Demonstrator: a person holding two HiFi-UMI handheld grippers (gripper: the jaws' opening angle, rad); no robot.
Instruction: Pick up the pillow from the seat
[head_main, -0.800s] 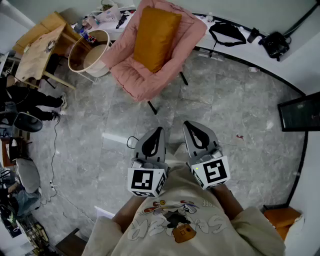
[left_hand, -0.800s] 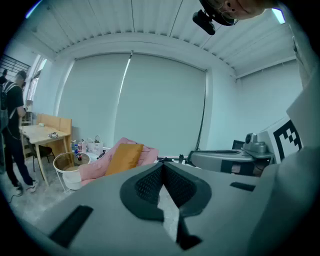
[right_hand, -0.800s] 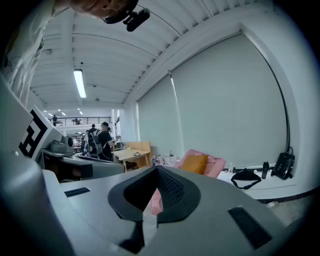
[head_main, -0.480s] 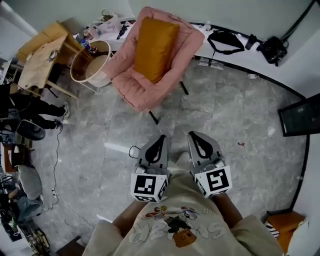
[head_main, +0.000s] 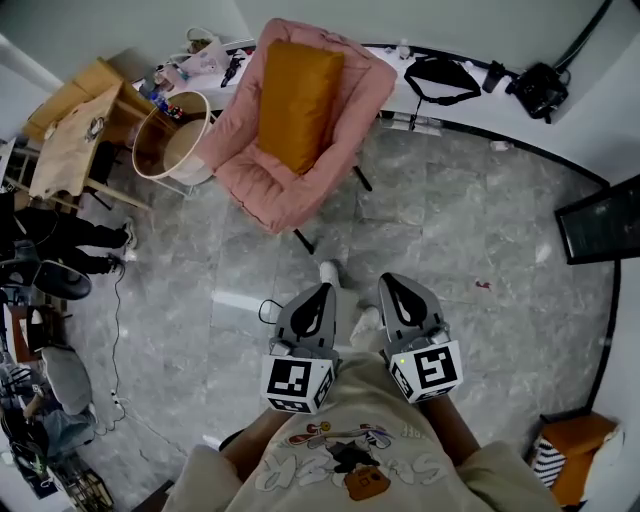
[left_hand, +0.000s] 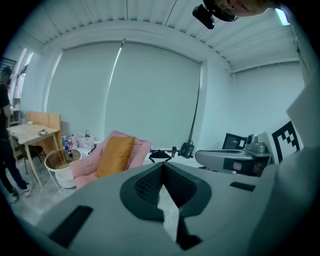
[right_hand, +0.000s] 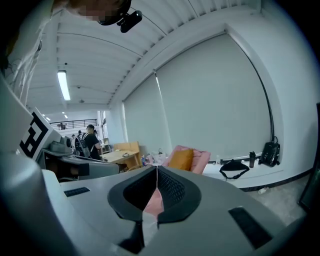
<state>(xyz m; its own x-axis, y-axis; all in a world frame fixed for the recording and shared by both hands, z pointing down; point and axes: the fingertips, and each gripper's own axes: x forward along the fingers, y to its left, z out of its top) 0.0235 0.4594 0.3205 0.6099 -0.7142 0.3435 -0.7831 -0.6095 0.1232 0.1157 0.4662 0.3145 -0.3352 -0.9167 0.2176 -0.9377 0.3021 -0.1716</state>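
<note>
The pillow (head_main: 293, 105) is propped against the back of the chair (head_main: 300, 185), well apart from both grippers. The left gripper (head_main: 318, 295) and right gripper (head_main: 390, 285) are pressed together, with nothing held.

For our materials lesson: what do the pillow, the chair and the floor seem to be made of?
Pillow: mustard fabric, matte, apparently stuffed, judging by its soft rounded edges.
Chair: pink padded fabric, matte, with puffy cushioned folds.
Floor: grey marbled tiles, stone or ceramic, hard to tell which; faintly glossy, with visible joint lines.
</note>
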